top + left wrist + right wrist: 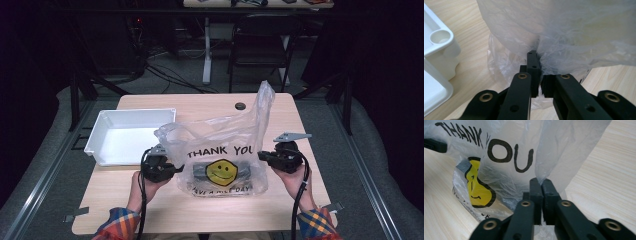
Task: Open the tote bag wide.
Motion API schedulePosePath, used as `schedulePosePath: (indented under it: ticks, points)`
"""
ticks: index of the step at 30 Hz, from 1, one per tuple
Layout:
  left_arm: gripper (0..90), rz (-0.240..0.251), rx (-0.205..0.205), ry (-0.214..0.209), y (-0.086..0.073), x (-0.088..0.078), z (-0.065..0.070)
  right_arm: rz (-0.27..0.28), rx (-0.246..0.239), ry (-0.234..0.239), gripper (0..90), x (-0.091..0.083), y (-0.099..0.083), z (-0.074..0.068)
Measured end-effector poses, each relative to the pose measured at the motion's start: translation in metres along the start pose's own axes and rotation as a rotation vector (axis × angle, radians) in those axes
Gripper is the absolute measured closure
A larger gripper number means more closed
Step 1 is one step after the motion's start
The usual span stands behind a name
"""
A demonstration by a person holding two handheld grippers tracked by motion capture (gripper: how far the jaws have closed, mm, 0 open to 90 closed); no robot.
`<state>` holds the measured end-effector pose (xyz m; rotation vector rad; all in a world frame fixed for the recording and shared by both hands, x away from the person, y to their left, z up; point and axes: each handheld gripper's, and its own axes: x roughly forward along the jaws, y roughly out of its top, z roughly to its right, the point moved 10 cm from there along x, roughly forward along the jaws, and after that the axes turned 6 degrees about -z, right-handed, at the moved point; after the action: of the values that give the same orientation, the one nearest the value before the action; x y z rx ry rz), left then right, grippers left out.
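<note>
A clear plastic bag (pixel 225 135) printed "THANK YOU" with a yellow smiley stands in the middle of the wooden table (pixel 200 212). A grey object (pixel 199 170) lies inside it at the bottom. My left gripper (pixel 175 169) is at the bag's left side, shut on the film (pixel 574 32), which bunches over its fingertips (pixel 533 56). My right gripper (pixel 261 156) is at the bag's right side, shut on a fold of the bag (pixel 499 150) just below the letter U. The grey object (pixel 462 165) shows behind the smiley. One handle of the bag stands up at the back.
A white plastic tray (pixel 137 111) sits at the table's back left, its corner (pixel 439 40) close to my left gripper. A small dark round cap (pixel 240 106) is set in the tabletop behind the bag. A black chair (pixel 260 35) stands beyond the table.
</note>
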<state>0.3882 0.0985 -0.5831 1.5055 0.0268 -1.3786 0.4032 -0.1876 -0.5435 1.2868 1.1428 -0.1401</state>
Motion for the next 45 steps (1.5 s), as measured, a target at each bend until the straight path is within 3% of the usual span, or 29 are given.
schedulePosePath:
  ticks: [3, 5, 8, 12, 17, 20, 21, 25, 27, 32, 38, 42, 45]
  points:
    - [81.6, 0.002, 0.015, 0.004, 0.001, -0.003, -0.001, -0.003, -0.013, -0.004, 90.0, 0.0, -0.001, -0.003]
    - [75.5, 0.019, 0.007, 0.005, 0.002, -0.006, 0.0, -0.008, -0.017, -0.009, 90.0, 0.001, -0.002, -0.003]
    - [65.2, 0.034, 0.028, 0.019, 0.006, -0.016, 0.001, -0.012, -0.012, -0.009, 90.0, 0.0, -0.004, -0.004]
    - [53.7, 0.095, 0.053, 0.051, 0.015, -0.041, 0.007, -0.015, -0.009, -0.009, 90.0, -0.002, -0.007, -0.003]
    - [54.2, 0.204, 0.081, 0.095, 0.031, -0.072, 0.018, -0.008, -0.007, -0.014, 90.0, -0.007, -0.009, -0.003]
    - [63.5, 0.246, 0.099, 0.122, 0.038, -0.08, 0.024, -0.022, -0.007, -0.016, 90.0, -0.01, -0.012, -0.003]
    - [63.5, 0.239, 0.107, 0.125, 0.039, -0.079, 0.025, -0.022, -0.007, -0.016, 90.0, -0.01, -0.012, -0.003]
    - [79.0, 0.212, 0.095, 0.107, 0.036, -0.066, 0.02, -0.026, -0.007, -0.013, 90.0, -0.007, -0.015, -0.004]
    - [85.6, 0.188, 0.083, 0.091, 0.032, -0.057, 0.017, -0.055, -0.006, -0.006, 90.0, -0.003, -0.02, -0.005]
    - [87.8, 0.113, 0.042, 0.041, 0.018, -0.032, 0.006, -0.097, -0.016, -0.014, 90.0, 0.006, -0.028, -0.005]
    - [88.6, 0.068, 0.012, 0.016, 0.008, -0.017, 0.002, -0.143, 0.011, -0.009, 90.0, 0.015, -0.039, 0.001]
    - [89.0, 0.058, 0.001, 0.014, 0.006, -0.014, -0.001, -0.151, 0.013, -0.01, 90.0, 0.02, -0.042, 0.004]
    - [89.2, 0.033, -0.002, 0.012, 0.001, -0.012, -0.004, -0.189, 0.025, -0.002, 90.0, 0.025, -0.048, 0.006]
